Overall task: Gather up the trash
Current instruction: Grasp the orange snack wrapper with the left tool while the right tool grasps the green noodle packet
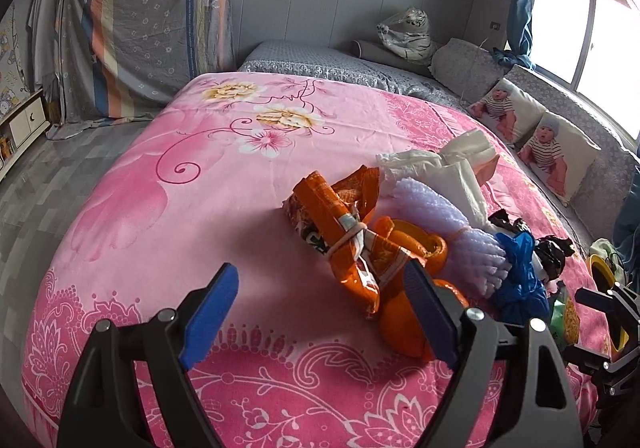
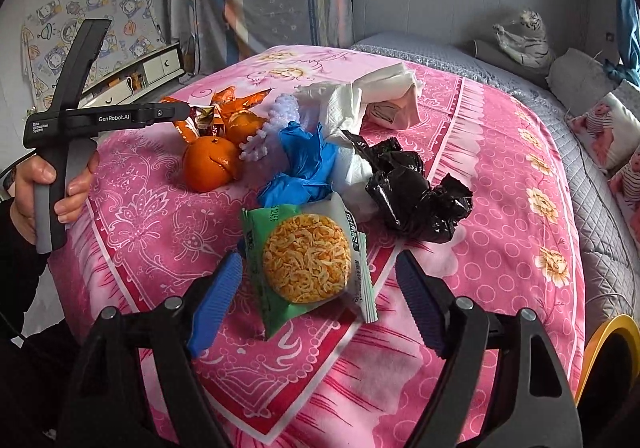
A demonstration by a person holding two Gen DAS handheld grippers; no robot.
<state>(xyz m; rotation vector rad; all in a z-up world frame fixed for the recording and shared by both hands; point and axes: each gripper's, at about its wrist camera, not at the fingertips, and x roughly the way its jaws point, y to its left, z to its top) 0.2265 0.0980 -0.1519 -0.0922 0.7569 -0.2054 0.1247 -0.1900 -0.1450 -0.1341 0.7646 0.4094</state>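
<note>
Pink bedspread (image 2: 500, 167) holds the litter; right claw (image 2: 320, 294), wide open and empty, should close squarely on the snack packet (image 2: 306, 260) between its fingers.

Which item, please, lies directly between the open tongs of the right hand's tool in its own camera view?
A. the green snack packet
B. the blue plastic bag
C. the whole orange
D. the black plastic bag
A: in the right wrist view the green snack packet sits between the two spread tongs of the right gripper, while the black plastic bag, blue plastic bag and orange lie farther off on the pink blanket.
</note>
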